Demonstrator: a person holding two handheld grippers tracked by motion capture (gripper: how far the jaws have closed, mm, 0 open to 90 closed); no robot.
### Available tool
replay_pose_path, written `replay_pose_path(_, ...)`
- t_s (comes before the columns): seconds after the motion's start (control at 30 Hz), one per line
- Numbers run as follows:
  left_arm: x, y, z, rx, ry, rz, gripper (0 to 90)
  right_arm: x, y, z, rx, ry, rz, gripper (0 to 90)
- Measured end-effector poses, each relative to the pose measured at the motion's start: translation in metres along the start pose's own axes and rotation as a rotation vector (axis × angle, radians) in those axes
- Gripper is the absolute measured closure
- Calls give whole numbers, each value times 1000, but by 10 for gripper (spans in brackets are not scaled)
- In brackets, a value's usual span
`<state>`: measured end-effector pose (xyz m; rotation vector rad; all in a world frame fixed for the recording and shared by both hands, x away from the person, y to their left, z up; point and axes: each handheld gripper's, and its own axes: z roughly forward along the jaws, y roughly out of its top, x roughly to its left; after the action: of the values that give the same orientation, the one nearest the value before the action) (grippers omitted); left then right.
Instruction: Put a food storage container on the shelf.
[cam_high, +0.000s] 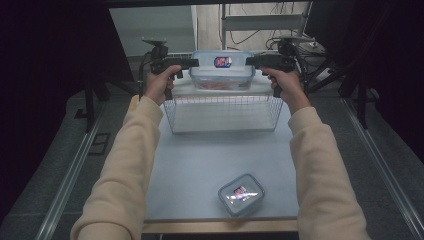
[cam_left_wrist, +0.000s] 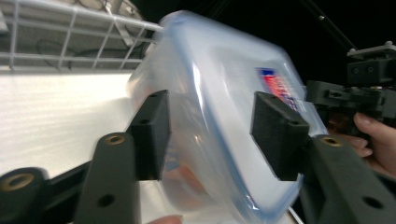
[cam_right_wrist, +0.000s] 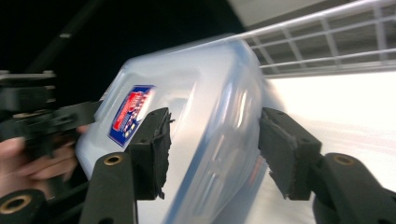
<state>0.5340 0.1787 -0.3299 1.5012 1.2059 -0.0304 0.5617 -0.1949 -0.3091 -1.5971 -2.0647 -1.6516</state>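
Up at the top centre of the high view, the left gripper (cam_high: 192, 63) and the right gripper (cam_high: 251, 61) flank a clear lidded box (cam_high: 222, 70) from its two short ends, each held in a hand with a cream sleeve behind. Both pairs of jaws straddle the box's ends; in the left gripper view (cam_left_wrist: 208, 135) and the right gripper view (cam_right_wrist: 212, 151) the pads look a little off the blurred plastic, so they stand spread, not pinching. Whether the box rests on anything I cannot tell. It sits just above the far rim of a wire basket (cam_high: 223, 114), which stands on the grey table (cam_high: 200, 165). Lower right of centre lies a smaller box (cam_high: 241, 194), well apart from the basket.
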Motion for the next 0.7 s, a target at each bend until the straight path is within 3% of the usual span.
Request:
replay_pose_path(0.1,1,-1,2,-5,-8,-20,399,1,-3,4,-49,-13,25,393)
replay_pose_path(0.2,-1,-2,-1,-14,-16,-5,347,6,-6,3,-74,-14,13,354)
replay_pose_path(0.27,-4,-3,-8,-45,-7,17,324,11,-8,-2,-87,-22,-23,350)
replay_pose_path(0.3,-6,-3,-12,-47,6,35,305,17,-10,-9,-102,-31,-64,349)
replay_pose_path(0.33,-8,-4,-16,-51,16,53,305,17,-10,-9,-102,-31,-64,349)
replay_pose_path(0.43,-15,-10,-28,-46,35,107,314,23,-15,-23,-108,-43,-125,377)
replay_pose_path(0.57,-23,-23,-44,-29,23,160,316,26,-30,-44,-82,-46,-195,442)
replay_pose_path(0.7,-31,-41,-57,-12,26,204,326,28,-44,-53,-54,-46,-244,527)
